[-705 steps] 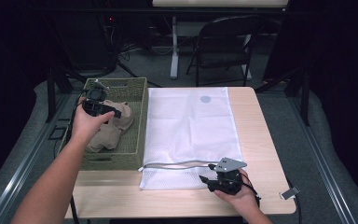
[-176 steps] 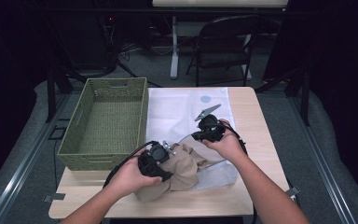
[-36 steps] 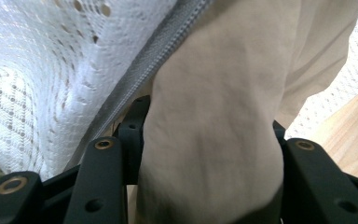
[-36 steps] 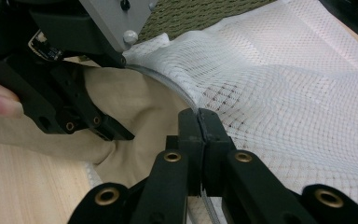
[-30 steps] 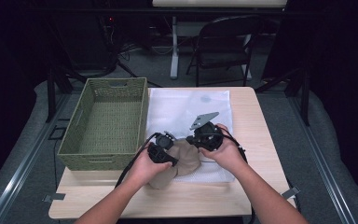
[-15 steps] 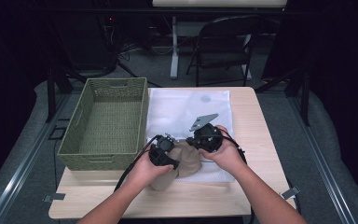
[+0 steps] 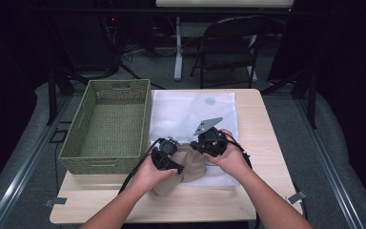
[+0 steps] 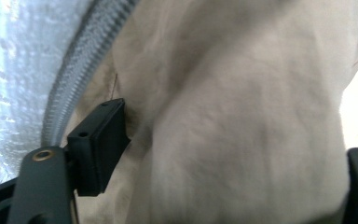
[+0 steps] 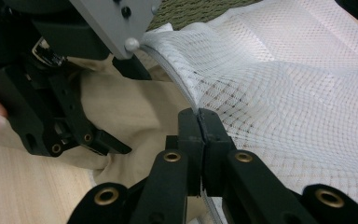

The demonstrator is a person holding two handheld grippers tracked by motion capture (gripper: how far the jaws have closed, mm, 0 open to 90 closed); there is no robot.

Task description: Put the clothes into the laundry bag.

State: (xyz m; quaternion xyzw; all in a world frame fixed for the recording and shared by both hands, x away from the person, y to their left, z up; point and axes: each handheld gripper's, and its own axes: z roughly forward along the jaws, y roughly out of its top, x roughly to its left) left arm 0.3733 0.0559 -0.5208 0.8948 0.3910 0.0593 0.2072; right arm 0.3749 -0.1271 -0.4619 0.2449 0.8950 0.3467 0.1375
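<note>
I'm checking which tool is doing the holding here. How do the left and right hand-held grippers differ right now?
The right hand-held gripper has its jaws shut, pinching the zipper edge of the white mesh bag. The left hand-held gripper has just been opening; its jaws stand wide, with the beige cloth between them. The right one carries a grey plate on top. Both are black and hand-held at the bag's mouth.

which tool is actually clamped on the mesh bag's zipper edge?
The right tool: its jaws are shut on the white mesh bag's zippered edge. The left tool stands open around the beige cloth garment; its jaws have just been opening.
</note>
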